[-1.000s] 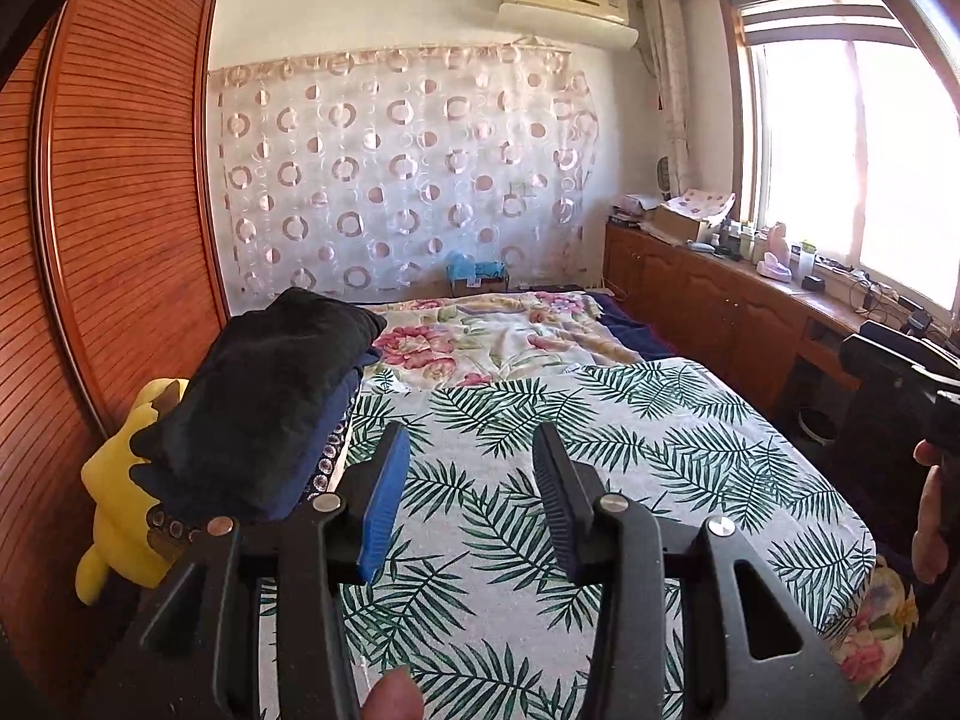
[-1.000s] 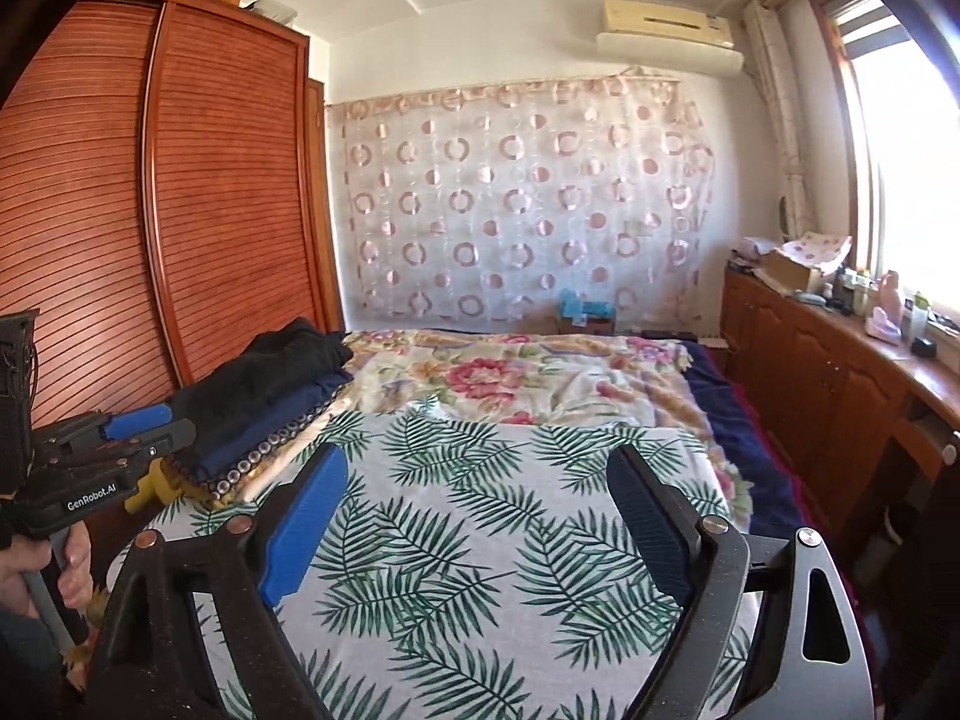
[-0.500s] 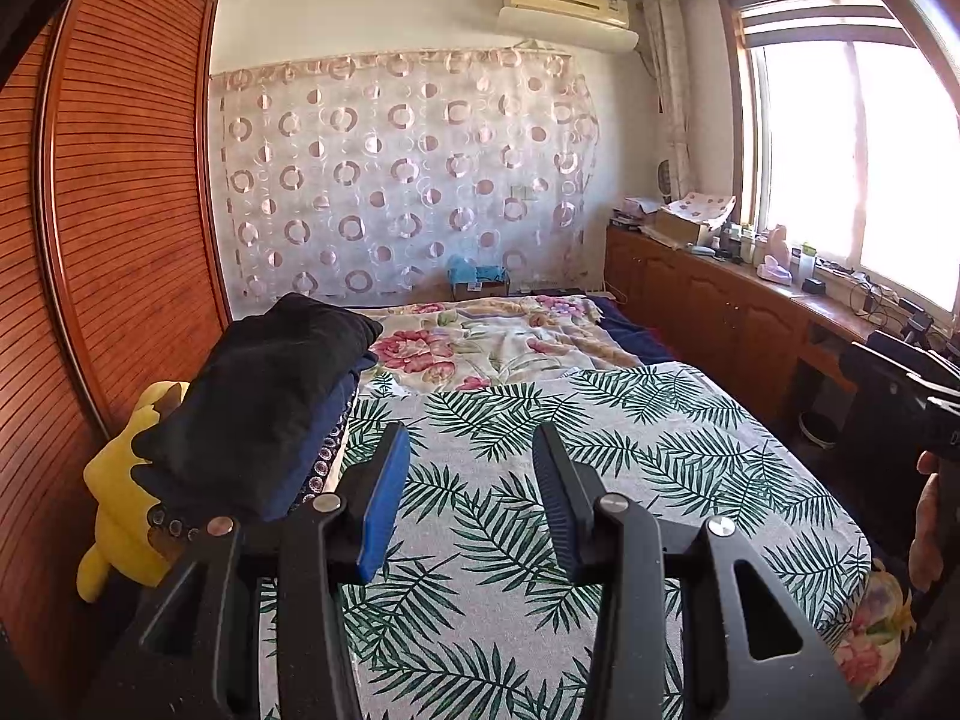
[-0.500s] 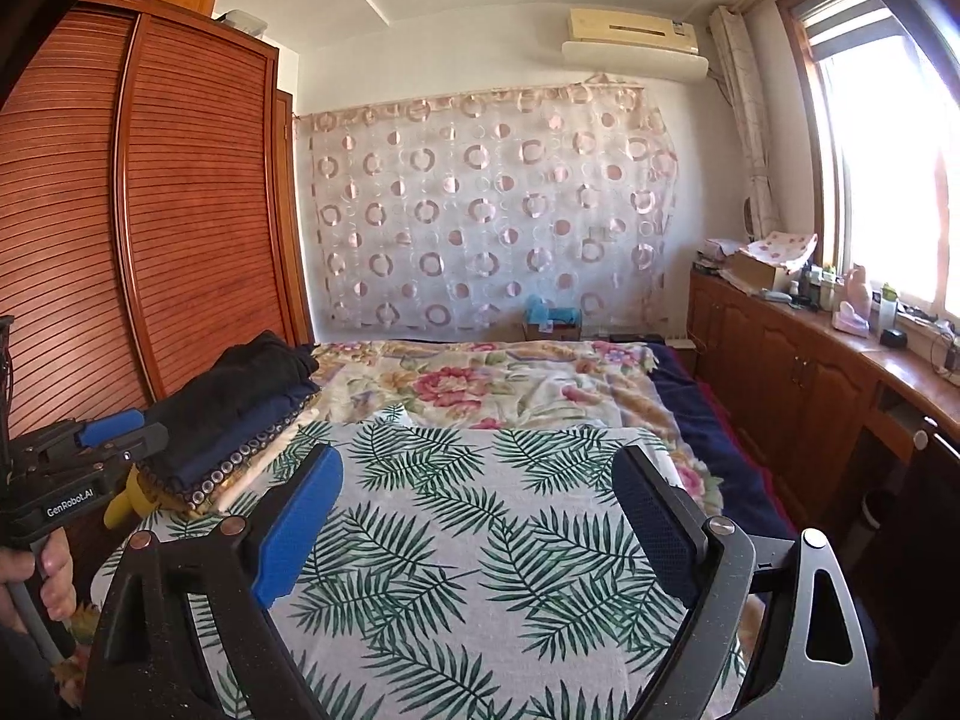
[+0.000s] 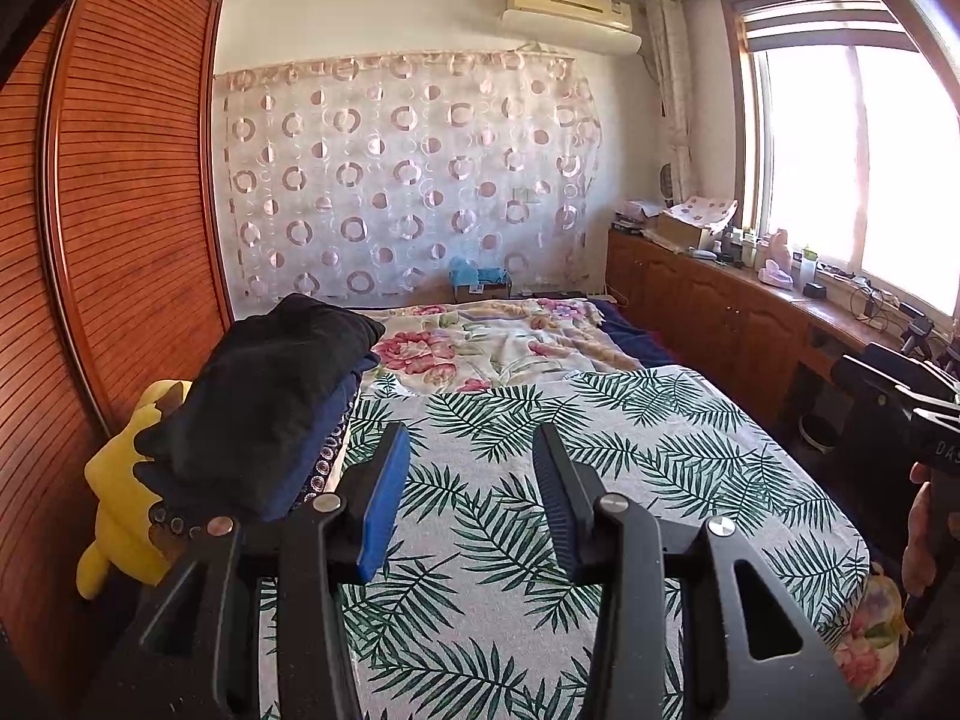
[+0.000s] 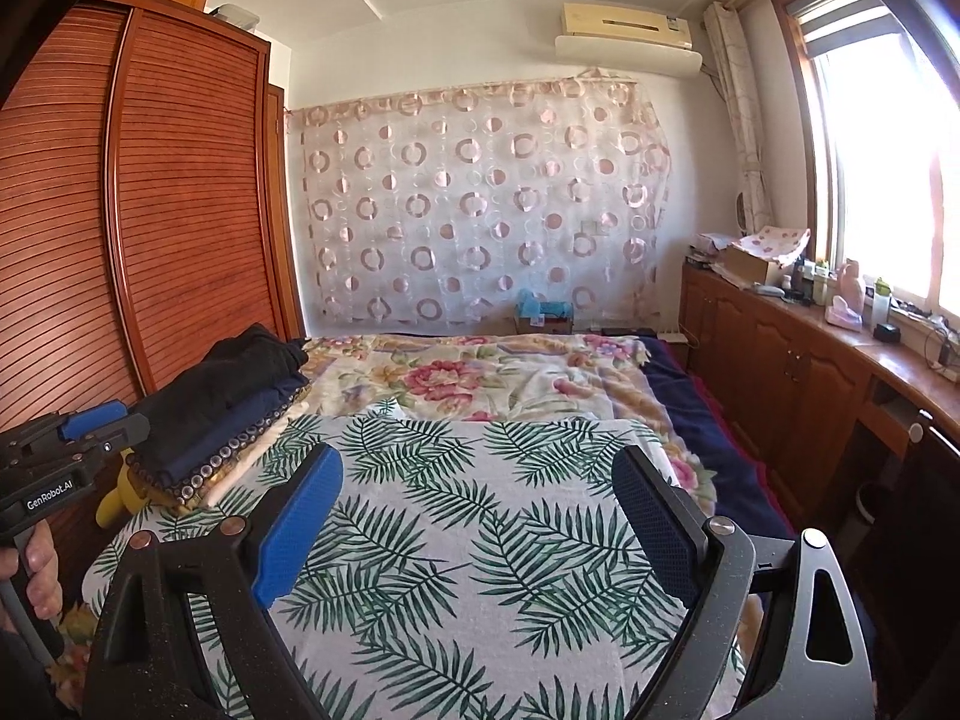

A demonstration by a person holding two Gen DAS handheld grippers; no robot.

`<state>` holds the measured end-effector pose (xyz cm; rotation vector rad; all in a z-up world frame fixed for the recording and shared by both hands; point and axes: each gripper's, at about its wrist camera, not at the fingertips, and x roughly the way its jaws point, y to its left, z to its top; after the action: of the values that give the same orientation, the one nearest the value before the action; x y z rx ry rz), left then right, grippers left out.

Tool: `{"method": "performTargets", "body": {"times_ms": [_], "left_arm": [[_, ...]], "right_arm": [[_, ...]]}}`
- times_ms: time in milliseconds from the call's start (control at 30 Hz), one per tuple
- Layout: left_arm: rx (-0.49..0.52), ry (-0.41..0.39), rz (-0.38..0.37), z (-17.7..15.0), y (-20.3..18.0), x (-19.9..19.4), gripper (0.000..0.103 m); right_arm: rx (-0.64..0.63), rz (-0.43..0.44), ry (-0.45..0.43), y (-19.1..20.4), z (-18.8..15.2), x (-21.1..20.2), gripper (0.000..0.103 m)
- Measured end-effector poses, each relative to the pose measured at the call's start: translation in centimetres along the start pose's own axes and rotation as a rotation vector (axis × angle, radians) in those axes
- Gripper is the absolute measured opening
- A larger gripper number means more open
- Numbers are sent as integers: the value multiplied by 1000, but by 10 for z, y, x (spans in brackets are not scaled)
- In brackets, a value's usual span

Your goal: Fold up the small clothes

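The left claw (image 5: 471, 450) hangs with its jaws partly apart and nothing between them, tipped slightly downward. The right claw (image 6: 477, 471) gapes wide, also empty. A hand (image 6: 36, 570) grips the left claw's handle at the frame edge

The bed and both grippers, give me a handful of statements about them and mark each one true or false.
1. A stack of folded clothes sits at the left edge of the bed. True.
2. The left gripper clamps a garment. False: nothing is between its jaws.
3. The right gripper stands wide open over the leaf-print cover. True.
4. The top garment of the stack is white. False: it is black.
5. A yellow plush toy lies beside the stack. True.
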<state>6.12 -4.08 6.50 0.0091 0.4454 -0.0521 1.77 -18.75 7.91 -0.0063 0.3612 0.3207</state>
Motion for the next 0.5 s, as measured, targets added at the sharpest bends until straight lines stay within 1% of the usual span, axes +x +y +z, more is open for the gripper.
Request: {"method": "performTargets", "body": {"times_ms": [500], "left_arm": [[0,0,2,0,1,-1,44]], "right_arm": [[-7,10,0,-8,-1,-1,92]]}}
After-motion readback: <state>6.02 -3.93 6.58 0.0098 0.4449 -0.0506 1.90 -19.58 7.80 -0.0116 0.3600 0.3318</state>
